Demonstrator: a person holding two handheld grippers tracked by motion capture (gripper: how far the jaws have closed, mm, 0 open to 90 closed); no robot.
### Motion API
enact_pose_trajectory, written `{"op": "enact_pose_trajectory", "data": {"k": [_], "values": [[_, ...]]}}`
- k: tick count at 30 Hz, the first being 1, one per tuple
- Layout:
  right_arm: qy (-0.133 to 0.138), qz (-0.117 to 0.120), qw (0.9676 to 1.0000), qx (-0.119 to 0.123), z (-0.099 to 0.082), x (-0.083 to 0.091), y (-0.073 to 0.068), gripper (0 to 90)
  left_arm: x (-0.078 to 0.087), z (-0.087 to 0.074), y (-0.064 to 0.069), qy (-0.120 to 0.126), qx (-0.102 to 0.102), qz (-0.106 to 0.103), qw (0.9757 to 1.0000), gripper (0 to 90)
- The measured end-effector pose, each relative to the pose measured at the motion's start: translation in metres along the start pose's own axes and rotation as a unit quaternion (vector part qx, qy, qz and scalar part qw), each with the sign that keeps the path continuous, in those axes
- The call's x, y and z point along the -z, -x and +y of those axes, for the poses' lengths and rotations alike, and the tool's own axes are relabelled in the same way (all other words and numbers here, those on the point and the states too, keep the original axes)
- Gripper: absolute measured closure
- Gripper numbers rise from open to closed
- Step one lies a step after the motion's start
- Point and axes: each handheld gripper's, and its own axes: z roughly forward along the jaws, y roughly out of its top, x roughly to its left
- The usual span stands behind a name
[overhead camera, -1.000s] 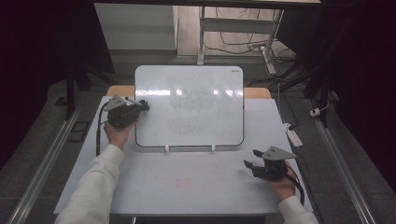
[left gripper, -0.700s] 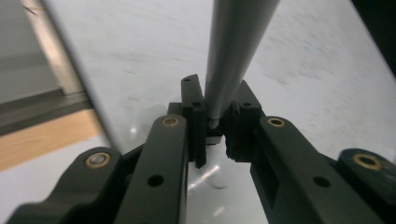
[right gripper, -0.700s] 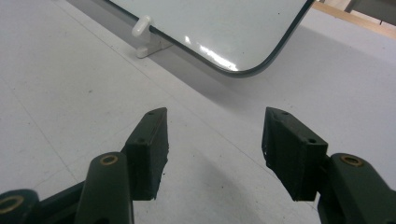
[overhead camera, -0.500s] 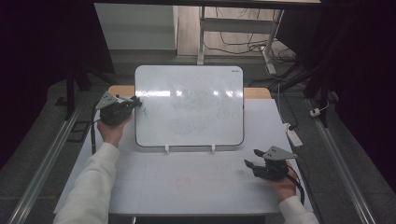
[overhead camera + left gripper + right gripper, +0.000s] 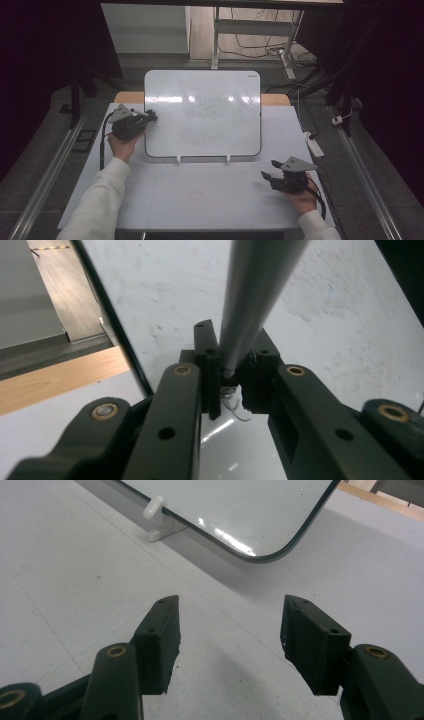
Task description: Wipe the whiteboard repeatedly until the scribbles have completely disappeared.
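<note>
A white whiteboard point(image 5: 202, 112) stands propped on the white table point(image 5: 200, 200), resting on two small white feet point(image 5: 157, 517). Faint smudges cover its face. At the board's left edge my left gripper point(image 5: 150, 118) is shut on a grey marker point(image 5: 255, 295). The marker's shaft runs up between the jaws point(image 5: 231, 375) in front of the board's surface point(image 5: 340, 315). Whether the marker touches the board I cannot tell. My right gripper point(image 5: 267, 177) rests low over the table at the front right, open with nothing between its jaws point(image 5: 230, 640). It points toward the board's lower corner point(image 5: 235, 505).
A white power strip point(image 5: 314, 145) lies at the table's right edge. A wooden strip point(image 5: 275, 99) shows behind the board. Metal rails run along both sides of the table, and cables lie on the floor beyond it.
My left gripper has shifted slightly along the board's left edge, first a little up and left, then back down. The right gripper has stayed where it was.
</note>
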Motion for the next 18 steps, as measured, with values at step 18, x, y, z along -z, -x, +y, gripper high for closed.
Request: {"op": "enact_pose_trajectory", "data": {"k": [18], "values": [[0.000,-0.001,1.0000,0.002,0.001,0.000,0.000,40.8,0.001,-0.005,0.001,-0.007,0.009,-0.017,0.9998,78.7]]}}
